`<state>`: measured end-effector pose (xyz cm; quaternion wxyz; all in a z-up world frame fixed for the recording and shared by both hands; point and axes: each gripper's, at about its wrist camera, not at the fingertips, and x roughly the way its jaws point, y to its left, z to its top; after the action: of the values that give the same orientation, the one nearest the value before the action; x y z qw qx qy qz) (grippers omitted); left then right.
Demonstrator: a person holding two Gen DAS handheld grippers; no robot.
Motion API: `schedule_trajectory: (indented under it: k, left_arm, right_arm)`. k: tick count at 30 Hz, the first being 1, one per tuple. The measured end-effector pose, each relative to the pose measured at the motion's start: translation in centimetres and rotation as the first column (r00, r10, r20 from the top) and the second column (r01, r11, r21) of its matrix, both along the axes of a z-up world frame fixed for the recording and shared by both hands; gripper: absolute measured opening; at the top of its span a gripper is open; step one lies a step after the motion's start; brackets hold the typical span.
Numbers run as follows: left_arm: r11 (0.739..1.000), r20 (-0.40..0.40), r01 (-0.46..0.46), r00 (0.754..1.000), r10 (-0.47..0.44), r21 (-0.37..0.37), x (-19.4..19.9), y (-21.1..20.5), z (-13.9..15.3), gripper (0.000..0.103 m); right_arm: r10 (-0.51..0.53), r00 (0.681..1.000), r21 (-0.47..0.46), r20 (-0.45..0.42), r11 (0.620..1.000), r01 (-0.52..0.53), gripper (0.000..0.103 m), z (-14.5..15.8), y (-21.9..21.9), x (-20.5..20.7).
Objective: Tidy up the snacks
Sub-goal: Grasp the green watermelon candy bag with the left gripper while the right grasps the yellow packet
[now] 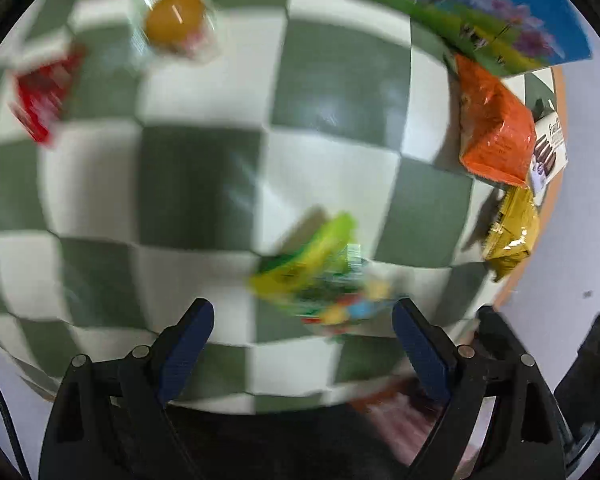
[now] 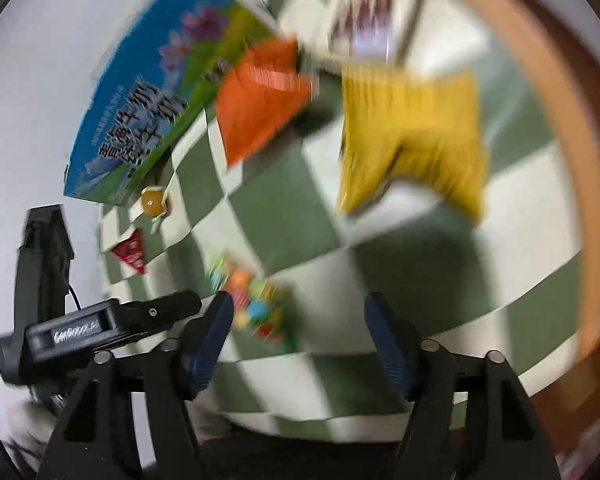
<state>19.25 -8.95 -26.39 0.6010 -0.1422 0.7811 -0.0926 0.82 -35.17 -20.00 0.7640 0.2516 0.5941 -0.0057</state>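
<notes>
**Snacks spread over the checked cloth, both grippers above them with nothing held**

Snacks lie scattered on a green-and-white checked tablecloth (image 1: pixel 340 168). The left gripper (image 1: pixel 303 312) points down at it, its blue-padded fingers (image 1: pixel 190 344) well apart with nothing between them. Just ahead of its tips lies a clear packet of colourful candies (image 1: pixel 320 276) with a yellow-green top, blurred. Farther out are a red packet (image 1: pixel 44 96) to the left, a yellow jelly cup (image 1: pixel 176 20) in clear wrap beyond it, and at the right edge an orange bag (image 1: pixel 496 128), a yellow bag (image 1: pixel 512 236) and a white biscuit box (image 1: pixel 550 148). A blue-and-green printed carton (image 1: pixel 520 16) stands along the far side.

The right gripper (image 2: pixel 299 310) also tilts down over the cloth, its jaws apart and empty. The candies lie just ahead of its left finger (image 2: pixel 210 344). The yellow bag lies ahead of it, the orange bag beside the carton, the biscuit box beyond them.
</notes>
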Motion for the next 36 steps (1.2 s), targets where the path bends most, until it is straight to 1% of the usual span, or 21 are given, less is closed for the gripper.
schedule_trajectory:
  k: [3,5,6,7,9,11,13,17,18,19,20,22,24,25,27,28,29,31,32,34,36]
  left_arm:
    - [0.997,-0.109,-0.060,0.993,0.055,-0.042,-0.2,-1.2,-2.7,0.091]
    - [0.996,-0.144,-0.079,0.987,0.073,-0.041,-0.2,-1.7,-4.1,0.091]
    - [0.996,-0.154,-0.079,0.985,0.072,-0.041,-0.3,-1.9,-4.5,0.091]
    - [0.997,-0.153,-0.073,0.986,0.067,-0.034,-0.3,-2.1,-4.8,0.091]
    - [0.998,-0.121,-0.053,0.991,0.051,-0.015,-0.3,-2.3,-4.6,0.091]
    - [0.999,-0.100,-0.037,0.994,0.037,-0.003,0.1,-1.6,-4.3,0.091]
    - [0.999,-0.104,-0.037,0.994,0.037,-0.002,0.3,-1.6,-4.4,0.091]
    - [0.999,-0.121,-0.043,0.992,0.042,-0.004,0.1,-2.1,-4.8,0.091]
    - [0.999,-0.116,-0.042,0.992,0.042,-0.004,0.1,-2.3,-4.8,0.091]
    - [0.999,-0.110,-0.037,0.993,0.037,-0.003,0.2,-2.5,-4.8,0.086]
    - [1.000,-0.101,-0.029,0.994,0.029,0.002,0.8,-2.5,-4.5,0.082]
    - [1.000,-0.072,0.001,0.997,-0.001,0.011,1.3,-2.8,-4.0,0.064]
    - [0.999,-0.030,0.044,0.999,-0.044,0.024,1.5,-3.0,-3.5,0.052]
    - [0.996,-0.006,0.079,0.997,-0.079,0.038,1.8,-3.4,-3.1,0.052]
    - [0.988,0.067,0.140,0.987,-0.145,0.072,2.4,-4.2,-2.2,0.052]
    - [0.980,0.106,0.170,0.978,-0.180,0.102,2.6,-4.5,-1.7,0.052]
    - [0.966,0.156,0.209,0.960,-0.233,0.153,3.0,-5.1,-1.0,0.052]
    - [0.949,0.193,0.252,0.938,-0.288,0.192,3.2,-5.7,-0.5,0.052]
    - [0.942,0.202,0.269,0.930,-0.309,0.203,3.2,-5.9,-0.3,0.052]
    - [0.941,0.207,0.271,0.927,-0.311,0.203,3.1,-6.1,-0.2,0.052]
    - [0.944,0.202,0.263,0.932,-0.302,0.199,3.2,-6.1,-0.5,0.052]
  right_arm:
    - [0.003,1.000,-0.107,0.028,0.994,0.000,0.073,1.9,-1.6,1.8]
    - [-0.029,0.999,-0.105,0.038,0.994,0.033,0.073,2.5,-2.9,2.7]
    - [-0.031,0.999,-0.135,0.041,0.990,0.037,0.073,2.7,-3.9,3.4]
    - [-0.006,0.999,-0.174,0.038,0.985,0.013,0.073,3.0,-4.2,4.0]
    - [0.126,0.992,-0.255,-0.019,0.959,-0.126,0.073,3.0,-3.7,5.8]
    - [0.287,0.954,-0.333,-0.086,0.895,-0.299,0.073,2.4,-2.0,6.8]
    - [0.388,0.911,-0.404,-0.138,0.818,-0.410,0.073,1.9,-0.7,7.4]
    - [0.577,0.777,-0.513,-0.251,0.601,-0.612,0.073,0.1,2.4,7.4]
    - [0.601,0.750,-0.525,-0.276,0.559,-0.642,0.073,-0.4,3.0,7.3]
    - [0.611,0.736,-0.537,-0.293,0.532,-0.655,0.073,-0.8,3.4,7.3]
    - [0.610,0.733,-0.538,-0.300,0.527,-0.658,0.073,-1.1,3.5,7.4]
    - [0.585,0.755,-0.520,-0.296,0.564,-0.642,0.072,-1.3,3.2,7.8]
    - [0.520,0.812,-0.458,-0.266,0.673,-0.581,0.072,-1.2,2.6,8.6]
    - [0.449,0.860,-0.376,-0.243,0.774,-0.510,0.072,-1.1,1.4,8.8]
    - [0.320,0.922,-0.205,-0.220,0.909,-0.364,0.072,-1.5,-0.9,9.0]
    - [0.278,0.938,-0.151,-0.209,0.938,-0.312,0.072,-1.7,-1.6,8.9]
    - [0.251,0.947,-0.113,-0.201,0.954,-0.277,0.072,-1.7,-2.3,8.8]
    - [0.249,0.948,-0.091,-0.200,0.958,-0.271,0.072,-1.6,-2.7,8.7]
    - [0.262,0.943,-0.111,-0.203,0.951,-0.288,0.074,-1.3,-2.6,8.6]
    - [0.318,0.929,-0.177,-0.188,0.920,-0.350,0.088,-0.5,-1.3,8.5]
    - [0.367,0.911,-0.219,-0.189,0.888,-0.404,0.088,-0.1,-0.5,8.1]
